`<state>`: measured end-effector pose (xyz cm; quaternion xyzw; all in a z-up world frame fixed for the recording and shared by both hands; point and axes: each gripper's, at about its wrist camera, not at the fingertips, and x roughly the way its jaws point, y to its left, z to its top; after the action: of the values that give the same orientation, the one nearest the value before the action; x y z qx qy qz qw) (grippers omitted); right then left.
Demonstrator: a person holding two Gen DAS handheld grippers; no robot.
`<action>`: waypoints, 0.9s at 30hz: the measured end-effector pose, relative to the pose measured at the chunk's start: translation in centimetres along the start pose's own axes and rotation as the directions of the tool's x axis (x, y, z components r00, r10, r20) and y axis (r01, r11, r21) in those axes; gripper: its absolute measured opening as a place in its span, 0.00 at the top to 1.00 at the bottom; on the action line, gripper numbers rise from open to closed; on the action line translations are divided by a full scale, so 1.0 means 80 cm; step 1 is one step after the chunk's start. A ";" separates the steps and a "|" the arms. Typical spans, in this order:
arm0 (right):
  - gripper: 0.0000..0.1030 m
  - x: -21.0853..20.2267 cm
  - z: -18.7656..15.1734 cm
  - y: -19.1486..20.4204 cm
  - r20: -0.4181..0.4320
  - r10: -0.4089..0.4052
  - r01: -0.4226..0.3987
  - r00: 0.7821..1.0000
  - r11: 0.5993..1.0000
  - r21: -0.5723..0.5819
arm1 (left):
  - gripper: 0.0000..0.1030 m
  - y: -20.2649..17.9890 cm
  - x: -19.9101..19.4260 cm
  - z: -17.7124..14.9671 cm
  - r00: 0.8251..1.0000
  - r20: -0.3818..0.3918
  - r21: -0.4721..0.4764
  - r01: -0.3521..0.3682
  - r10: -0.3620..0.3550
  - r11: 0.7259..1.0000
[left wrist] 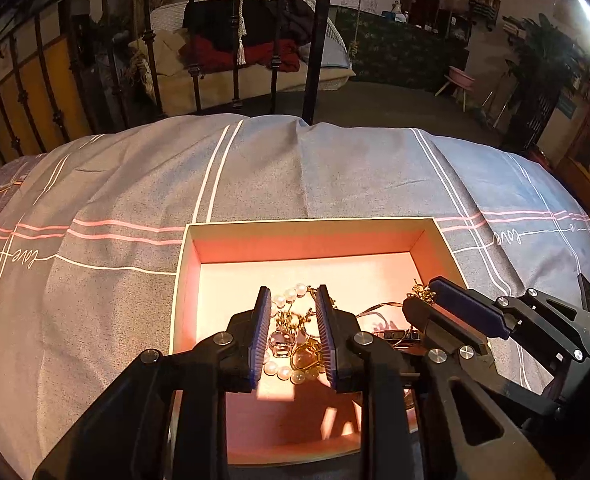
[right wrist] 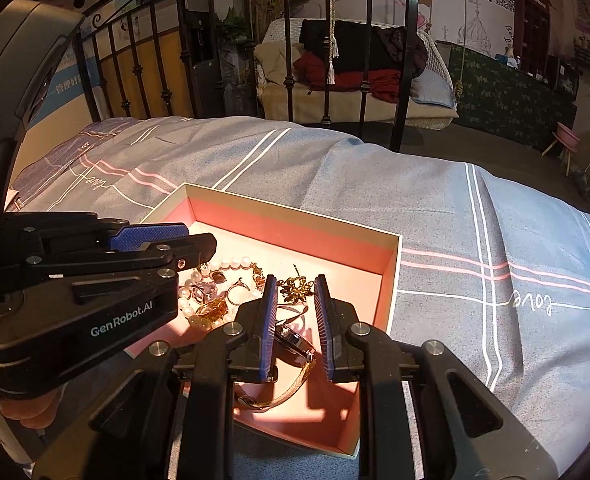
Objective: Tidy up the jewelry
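Note:
An open pink-lined box (left wrist: 307, 240) lies on the bed and also shows in the right wrist view (right wrist: 295, 220). Inside it lie a pearl bracelet (left wrist: 291, 292), gold rings and charms (left wrist: 307, 354), a gold flower brooch (right wrist: 295, 288) and a gold-strap watch (right wrist: 291, 384). My left gripper (left wrist: 293, 336) is open over the pearl and ring pile, empty. My right gripper (right wrist: 295, 320) is open over the watch and brooch, empty. Each gripper shows in the other's view: the right one (left wrist: 447, 308) and the left one (right wrist: 163, 244).
A grey-blue bedspread (left wrist: 295, 172) with white and pink lines covers the bed. A black iron bed frame (left wrist: 315, 40) stands at the far edge. Beyond it are a wicker swing seat with clothes (right wrist: 355, 64) and a pink stool (left wrist: 461, 78).

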<state>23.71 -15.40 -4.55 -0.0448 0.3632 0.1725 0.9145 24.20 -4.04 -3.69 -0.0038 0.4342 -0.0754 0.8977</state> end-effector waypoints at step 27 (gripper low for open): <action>0.05 -0.197 -0.136 0.022 0.474 -0.190 0.197 0.860 0.980 0.035 | 0.07 0.008 -0.199 -0.152 0.882 0.470 -0.019 -0.011 0.019 1.000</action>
<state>5.40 -20.49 -1.70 -0.0443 0.1205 0.0882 0.9878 5.10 -0.46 1.06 -0.0257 0.2041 -0.0618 0.9767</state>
